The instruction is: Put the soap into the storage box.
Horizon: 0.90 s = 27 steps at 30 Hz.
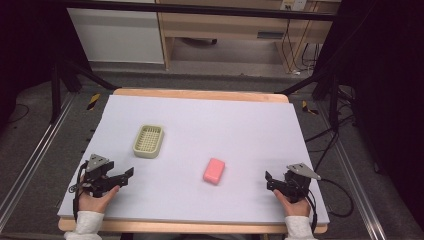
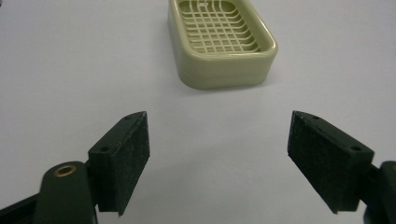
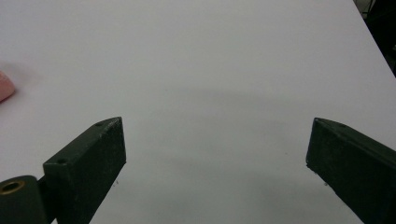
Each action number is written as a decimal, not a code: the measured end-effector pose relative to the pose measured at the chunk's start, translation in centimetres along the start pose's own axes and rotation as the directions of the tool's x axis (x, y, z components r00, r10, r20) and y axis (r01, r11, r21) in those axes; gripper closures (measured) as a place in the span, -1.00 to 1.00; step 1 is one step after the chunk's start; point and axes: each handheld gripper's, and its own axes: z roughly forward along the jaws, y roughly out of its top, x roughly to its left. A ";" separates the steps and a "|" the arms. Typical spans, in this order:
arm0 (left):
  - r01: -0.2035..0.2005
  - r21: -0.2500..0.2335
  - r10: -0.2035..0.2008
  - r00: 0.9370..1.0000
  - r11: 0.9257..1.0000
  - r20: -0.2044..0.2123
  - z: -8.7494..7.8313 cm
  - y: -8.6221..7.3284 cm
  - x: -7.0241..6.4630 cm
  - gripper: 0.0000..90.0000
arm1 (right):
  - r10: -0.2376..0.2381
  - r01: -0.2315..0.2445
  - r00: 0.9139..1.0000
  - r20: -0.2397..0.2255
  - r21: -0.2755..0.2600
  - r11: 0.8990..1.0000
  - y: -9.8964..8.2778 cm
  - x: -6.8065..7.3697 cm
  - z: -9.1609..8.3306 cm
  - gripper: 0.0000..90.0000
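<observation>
A pale green soap dish with a slotted grid floor lies empty on the left half of the white table sheet. A pink bar of soap rests near the middle, to the dish's right and nearer to me. My left gripper sits at the front left, held in a hand, open and empty. In the left gripper view the soap dish stands ahead of the left gripper, apart from it. My right gripper is at the front right, open and empty, right of the soap. The soap's edge shows far left of the right gripper.
The white sheet covers a wooden table with its edge visible at the back. Black frame legs stand at both back corners, and cables trail off the right side. Wooden furniture stands beyond the table.
</observation>
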 end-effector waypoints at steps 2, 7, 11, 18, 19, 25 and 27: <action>-0.003 -0.003 0.003 1.000 1.000 0.006 0.0 0.0 -0.4 -0.53 | 0.003 -0.003 1.000 -0.004 0.000 1.000 0.0 0.0 0.0 -0.88; -0.024 -0.004 0.024 1.000 1.000 0.000 0.1 0.2 -1.0 -0.51 | 0.002 -0.002 1.000 -0.011 0.005 1.000 0.0 0.0 0.0 -0.88; -0.021 -0.016 0.021 1.000 1.000 0.002 -0.1 0.3 -1.5 -0.47 | 0.005 -0.005 1.000 -0.009 0.004 1.000 -0.1 -0.1 0.0 -0.89; -0.045 -0.021 0.046 0.999 0.999 0.006 0.0 0.6 -2.2 -0.43 | 0.003 -0.003 1.000 -0.010 0.010 1.000 -0.1 0.0 0.1 -0.89; -0.047 -0.023 0.047 0.999 0.999 0.008 0.1 0.6 -2.3 -0.43 | 0.004 -0.003 1.000 -0.010 0.011 1.000 -0.1 0.0 0.1 -0.89; -0.062 -0.020 0.062 0.998 0.998 0.023 0.4 0.8 -3.3 -0.40 | 0.005 -0.005 1.000 -0.012 0.014 1.000 -0.1 0.0 0.1 -0.89; -0.075 -0.016 0.076 0.997 0.997 0.026 0.5 0.8 -3.6 -0.40 | 0.003 -0.003 1.000 -0.012 0.014 1.000 -0.1 0.0 0.1 -0.89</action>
